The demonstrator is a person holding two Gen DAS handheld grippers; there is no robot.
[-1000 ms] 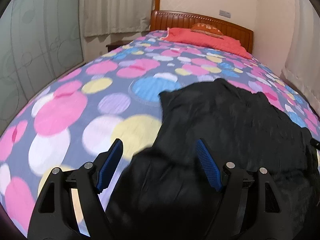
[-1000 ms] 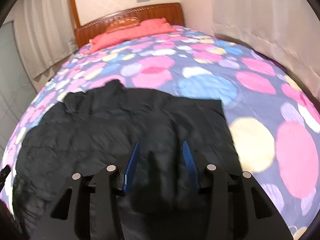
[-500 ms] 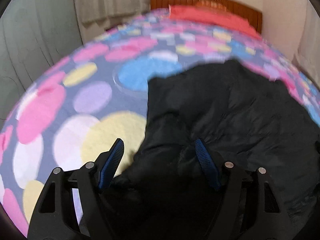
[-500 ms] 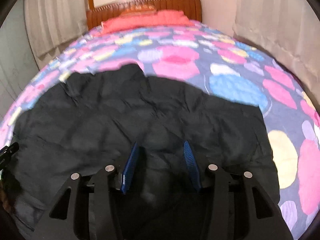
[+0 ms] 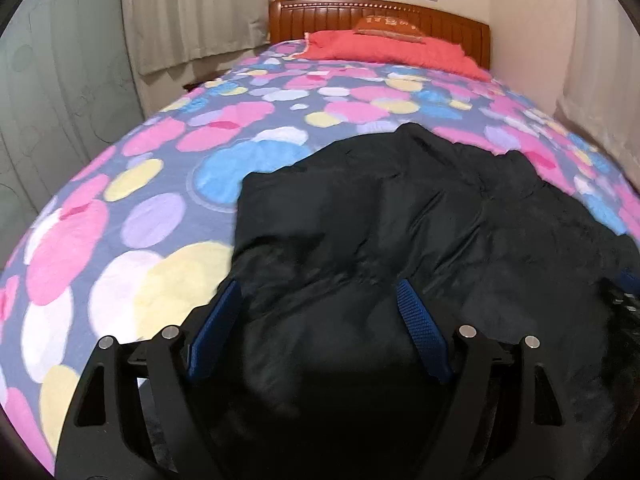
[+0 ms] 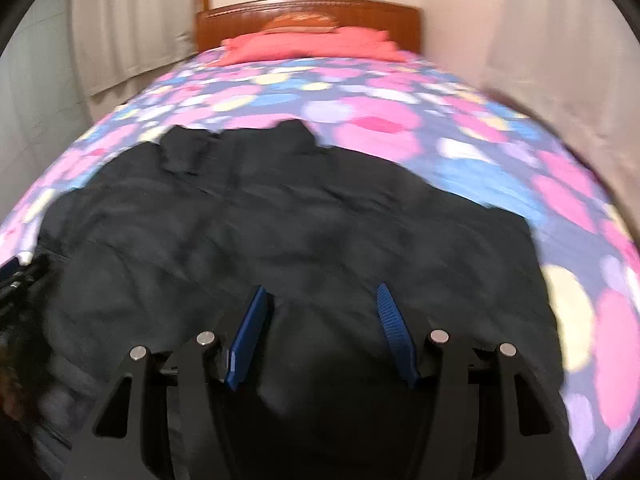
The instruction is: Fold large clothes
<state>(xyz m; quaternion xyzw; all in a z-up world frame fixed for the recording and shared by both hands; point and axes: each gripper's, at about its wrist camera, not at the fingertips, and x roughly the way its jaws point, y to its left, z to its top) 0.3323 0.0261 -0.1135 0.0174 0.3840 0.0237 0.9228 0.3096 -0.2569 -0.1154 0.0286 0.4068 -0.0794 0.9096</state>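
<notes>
A large black padded garment [image 5: 420, 232] lies spread on the bed, its collar end toward the headboard. My left gripper [image 5: 316, 296] hovers low over its near left edge. Its jaws are opening, a soft bulge of black fabric lies between the blue pads [image 5: 420, 328], and they do not pinch it. My right gripper [image 6: 322, 296] is over the near right part of the same garment [image 6: 280, 216]. Its jaws are opening too, with loose cloth between the pads [image 6: 394, 328]. Each gripper shows at the other view's edge.
The bed [image 5: 132, 240] has a cover with big pink, blue and yellow dots. A red pillow [image 5: 384, 50] lies at the wooden headboard [image 5: 380, 10]. Curtains [image 5: 192, 12] hang on the left and a pale wall [image 6: 560, 80] runs close along the right side.
Both grippers have moved forward and down over the black garment, which now fills more of each view. The right gripper's jaws stand clearly wider than before; the left's a little wider.
</notes>
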